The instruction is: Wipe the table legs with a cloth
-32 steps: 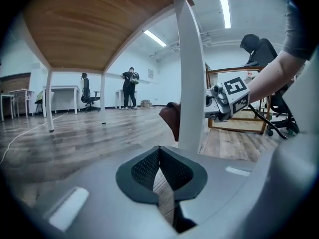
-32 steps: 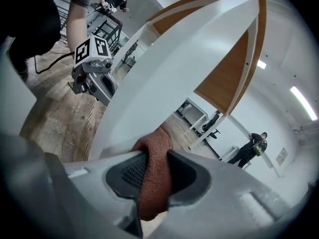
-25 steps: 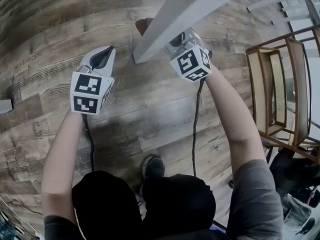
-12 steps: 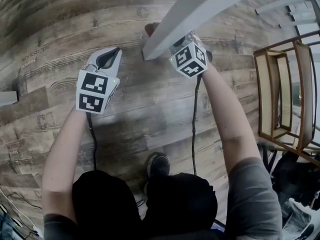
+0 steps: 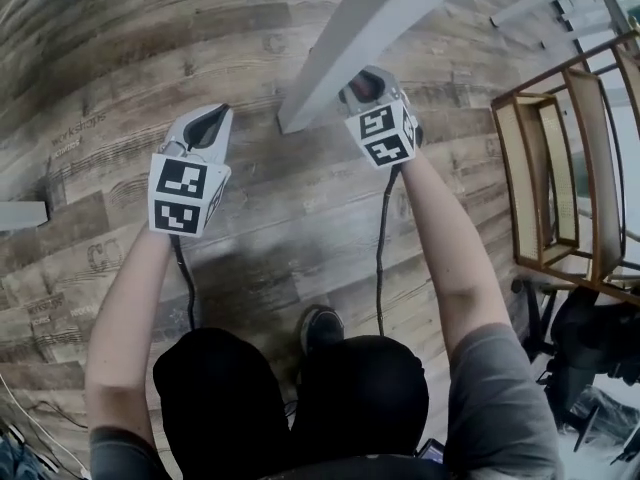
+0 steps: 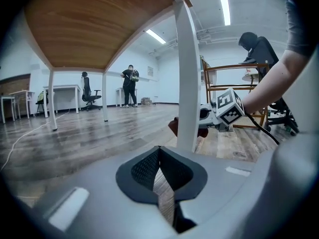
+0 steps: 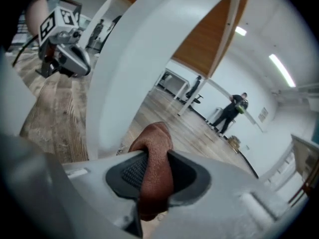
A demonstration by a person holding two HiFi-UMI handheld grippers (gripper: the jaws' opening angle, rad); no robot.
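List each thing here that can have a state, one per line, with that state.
left claw: shut, nothing in it, held apart from the table leg.
right claw: shut on the cloth.
cloth: bunched up, pinched in the right claw, against the low end of the table leg.
table leg: standing on the wood floor.

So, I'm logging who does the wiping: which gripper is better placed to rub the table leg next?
The right gripper: it's shut on the brown cloth, close beside the white table leg. The left gripper is empty, off to the side.
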